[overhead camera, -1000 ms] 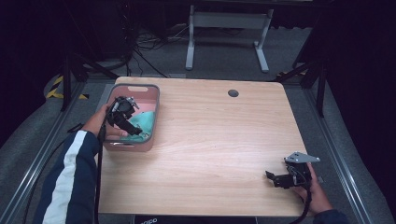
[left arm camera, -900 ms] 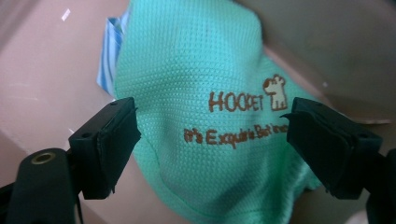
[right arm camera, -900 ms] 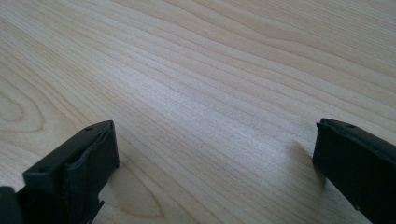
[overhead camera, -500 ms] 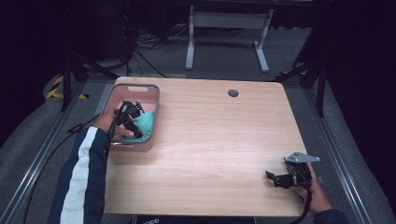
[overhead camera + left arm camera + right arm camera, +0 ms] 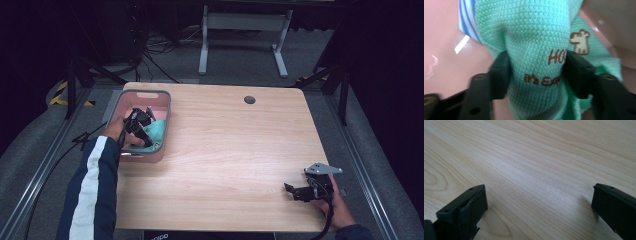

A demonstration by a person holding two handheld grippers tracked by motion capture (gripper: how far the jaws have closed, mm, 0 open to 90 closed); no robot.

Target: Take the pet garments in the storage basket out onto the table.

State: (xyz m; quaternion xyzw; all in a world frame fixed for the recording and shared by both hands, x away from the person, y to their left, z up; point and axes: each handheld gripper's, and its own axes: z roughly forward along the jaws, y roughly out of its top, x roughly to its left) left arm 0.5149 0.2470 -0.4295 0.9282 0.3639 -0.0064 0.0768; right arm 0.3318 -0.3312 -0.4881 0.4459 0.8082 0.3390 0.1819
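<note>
From the high view, your left gripper (image 5: 142, 131) is down inside the pink bin (image 5: 165, 131) at the far left of the table (image 5: 235, 150), sitting over the green cloth (image 5: 159, 131) that lies in the bin's near half. Reaching in from the bin's left side keeps your sleeve (image 5: 95, 190) clear of the rim. Your right gripper (image 5: 296, 192) rests low at the near right corner, well apart from the bin — parked, I'd judge, so it stays out of the way until the cloth comes out.

In the left gripper view, the jaws have just been closing, and the green cloth (image 5: 536, 50) is bunched between them: both pads (image 5: 501, 72) press into a raised fold bearing brown lettering and a small dog figure. A blue-striped fabric (image 5: 466, 20) peeks from behind it, against the pink bin wall (image 5: 441, 50). Pinching a fold rather than a flat edge gives you a firmer hold for lifting.

In the right gripper view, the jaws stand wide apart over bare table (image 5: 536, 165), nothing between them.

Against the earlier frames, your left hand has dropped lower into the bin and shifted toward its near end — your right hand has stayed put.
</note>
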